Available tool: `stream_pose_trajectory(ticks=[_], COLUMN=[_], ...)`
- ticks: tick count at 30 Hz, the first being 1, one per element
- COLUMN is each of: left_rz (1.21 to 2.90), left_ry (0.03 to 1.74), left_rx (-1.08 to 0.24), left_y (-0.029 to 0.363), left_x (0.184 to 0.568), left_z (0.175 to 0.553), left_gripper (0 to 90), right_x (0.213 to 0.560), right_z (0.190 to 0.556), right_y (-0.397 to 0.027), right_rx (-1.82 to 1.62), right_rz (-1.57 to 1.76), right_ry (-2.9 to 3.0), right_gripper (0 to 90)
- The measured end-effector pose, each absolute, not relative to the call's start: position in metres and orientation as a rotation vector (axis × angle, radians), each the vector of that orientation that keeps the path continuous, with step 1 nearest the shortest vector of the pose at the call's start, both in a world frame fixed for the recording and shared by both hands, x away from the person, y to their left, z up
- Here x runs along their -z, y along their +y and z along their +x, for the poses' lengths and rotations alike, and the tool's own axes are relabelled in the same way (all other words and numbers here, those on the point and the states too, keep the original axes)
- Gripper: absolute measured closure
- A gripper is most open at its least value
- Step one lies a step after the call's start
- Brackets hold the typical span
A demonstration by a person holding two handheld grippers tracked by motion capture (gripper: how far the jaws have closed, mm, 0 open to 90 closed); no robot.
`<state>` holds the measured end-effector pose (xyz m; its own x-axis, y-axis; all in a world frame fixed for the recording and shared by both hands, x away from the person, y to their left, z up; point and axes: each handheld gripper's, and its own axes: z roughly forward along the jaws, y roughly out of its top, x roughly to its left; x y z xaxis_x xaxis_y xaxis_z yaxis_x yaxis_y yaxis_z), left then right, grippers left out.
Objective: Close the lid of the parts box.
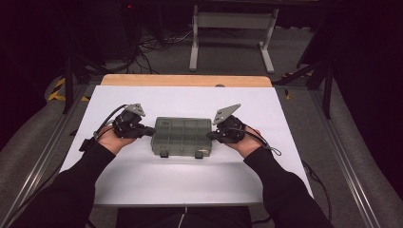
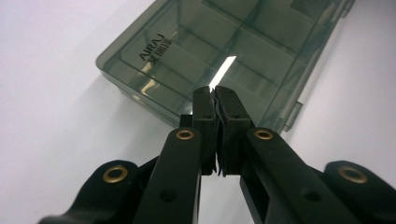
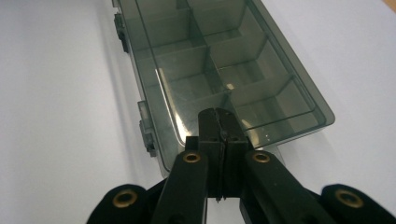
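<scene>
A smoky translucent compartment box (image 1: 183,137) lies shut in the middle of the white table, its two latches (image 1: 164,154) facing the person. My left gripper (image 1: 148,131) is at the box's left short end, jaws shut with nothing between them. In the left gripper view the shut tips (image 2: 215,93) reach over the box (image 2: 233,46) at its near edge. My right gripper (image 1: 210,135) is at the right short end, also shut and empty. In the right gripper view its tips (image 3: 217,114) lie over the end of the box (image 3: 210,60). Whether either gripper touches the lid I cannot tell.
The white tabletop (image 1: 142,180) has free room on all sides of the box. A wooden edge (image 1: 185,80) runs along its far side. Behind the table, a metal stand (image 1: 233,28) and cables (image 1: 152,45) are on the floor.
</scene>
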<state>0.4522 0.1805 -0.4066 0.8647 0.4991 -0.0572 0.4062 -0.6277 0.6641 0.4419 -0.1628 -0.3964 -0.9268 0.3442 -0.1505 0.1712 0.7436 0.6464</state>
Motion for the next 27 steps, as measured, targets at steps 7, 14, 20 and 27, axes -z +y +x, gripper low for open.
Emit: stream_pose_trajectory(ticks=[7,14,20,27], left_rz=[2.357,2.383,2.412,2.415], left_ry=[0.638,0.599,0.599,0.623], left_rx=[-0.145,-0.128,-0.105,-0.089], left_y=[0.1787,0.1750,0.1725,0.1714], left_x=[0.4078,0.4093,0.4125,0.4153], left_z=[0.4502,0.4475,0.4481,0.4496], left_gripper=[87.0,85.2,86.4,87.1], right_x=[0.3987,0.4010,0.4027,0.4053], right_z=[0.4384,0.4369,0.4369,0.4377], right_y=[-0.1587,-0.1566,-0.1552,-0.1530], right_rx=[-0.929,-0.899,-0.886,-0.864], right_rz=[0.389,0.389,0.388,0.393], right_ry=[2.716,2.744,2.759,2.774], right_gripper=[90.0,90.0,90.0,90.0])
